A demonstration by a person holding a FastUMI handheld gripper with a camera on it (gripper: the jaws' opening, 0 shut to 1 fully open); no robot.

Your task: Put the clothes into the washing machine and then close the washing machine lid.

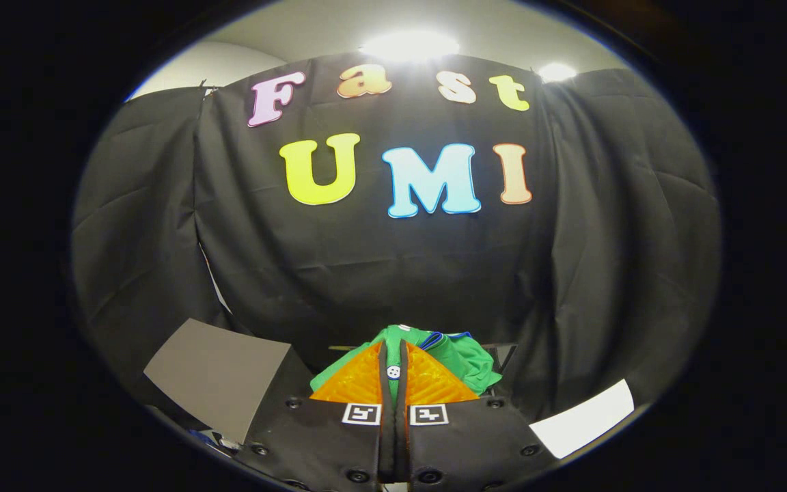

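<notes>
A green garment (465, 359) with blue trim hangs pinched between the fingers of the tool (393, 365), which are pressed together on the cloth, with green fabric bunching just ahead of the fingertips and spilling to either side. The load is lifted clear and faces the booth's black cloth wall (393, 273); a grey panel (219, 376) sits low beside the tool on one side and a white strip (585, 420) on the other, though what either belongs to cannot be told. The step in hand looks to be the carry toward the washing machine. Doing it well likely means holding the clamp firm, keeping the trailing folds high enough to clear the drum's rim, and releasing only once the bulk of the cloth hangs over the opening, so nothing drapes across the edge when the lid comes down.
</notes>
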